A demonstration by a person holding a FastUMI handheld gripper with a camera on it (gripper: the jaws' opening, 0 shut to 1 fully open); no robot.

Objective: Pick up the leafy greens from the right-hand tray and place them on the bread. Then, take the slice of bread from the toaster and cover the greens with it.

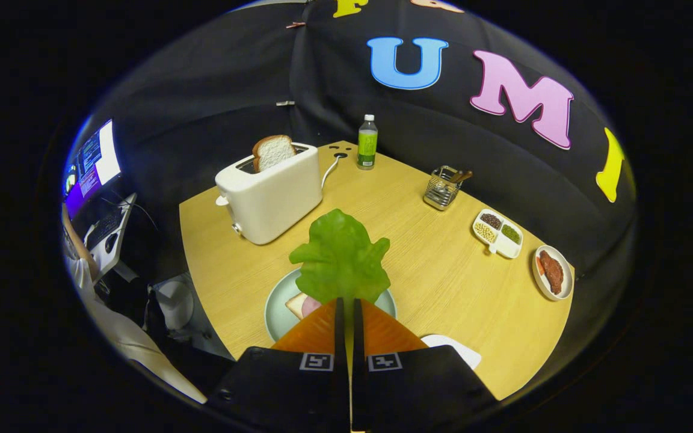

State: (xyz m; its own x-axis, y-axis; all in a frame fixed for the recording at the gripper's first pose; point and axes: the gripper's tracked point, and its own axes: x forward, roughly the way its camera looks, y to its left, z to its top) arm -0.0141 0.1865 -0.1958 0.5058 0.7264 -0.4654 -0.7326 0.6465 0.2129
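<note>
The tool (pixel 346 304), with its two orange wedge-shaped fingers (pixel 313 331) nearly pressed together, pinches the lower edge of a flat green leafy lettuce piece (pixel 340 258), which stands up just ahead of the fingertips. The leaf hangs above a round pale green plate (pixel 277 304) on the light wooden table (pixel 443 276). On that plate, partly hidden by the leaf and the fingers, lies a slice of bread with something pink on it (pixel 302 305).

Beyond the leaf a white two-slot toaster (pixel 268 195) stands on the table, with a slice of white bread (pixel 273 151) sticking up out of one slot and tilted a little. A clear bottle with a green label (pixel 367 142) stands farther back. To the right are a wire basket holding utensils (pixel 443 187), a white divided dish of beans and seeds (pixel 498 232), and a small oval plate with a reddish-brown piece of food (pixel 553 272). Just beside the right finger, the corner of a white tray (pixel 455 347) shows.
</note>
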